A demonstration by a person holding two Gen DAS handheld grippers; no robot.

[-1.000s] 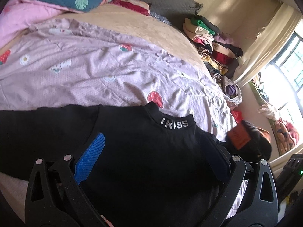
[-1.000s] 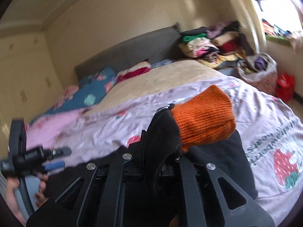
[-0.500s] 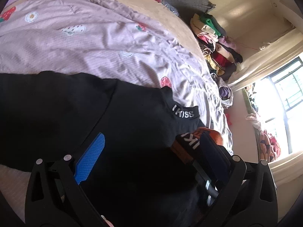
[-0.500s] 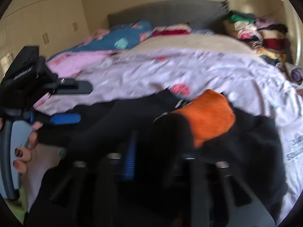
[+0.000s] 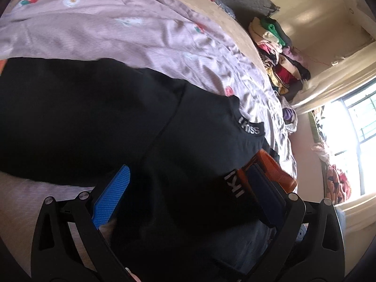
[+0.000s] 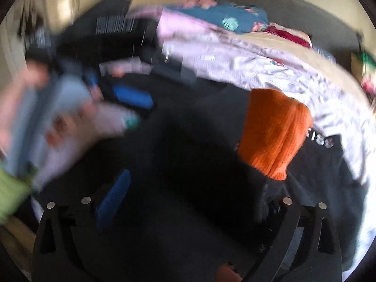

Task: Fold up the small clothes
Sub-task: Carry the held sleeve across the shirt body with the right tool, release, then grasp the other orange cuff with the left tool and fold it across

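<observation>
Your left gripper (image 5: 185, 202) hangs low over a black top (image 5: 98, 117) spread across the lower half of the left wrist frame, its fingers wide apart with the dark cloth lying between them and nothing pinched; the blue pad (image 5: 111, 197) of one finger shows at lower left. The collar (image 5: 249, 128), lettered in white, sits right of centre, and an orange knit cuff (image 5: 273, 168) folds over the black fabric at lower right, against the other finger. Behind the top, a lilac strawberry-print sheet (image 5: 145, 30) fills the upper left, and a heap of clothes (image 5: 279, 56) is piled at upper right beside the bright window (image 5: 352, 141). The right wrist frame is badly blurred. There your right gripper (image 6: 195, 202) is also spread wide over the black top (image 6: 188, 127), holding nothing, with the orange cuff (image 6: 273, 134) right of centre above its right-hand finger and the white collar lettering just beyond it. At left in that frame, your left hand (image 6: 70, 122) and its gripper smear across the edge of the top.
</observation>
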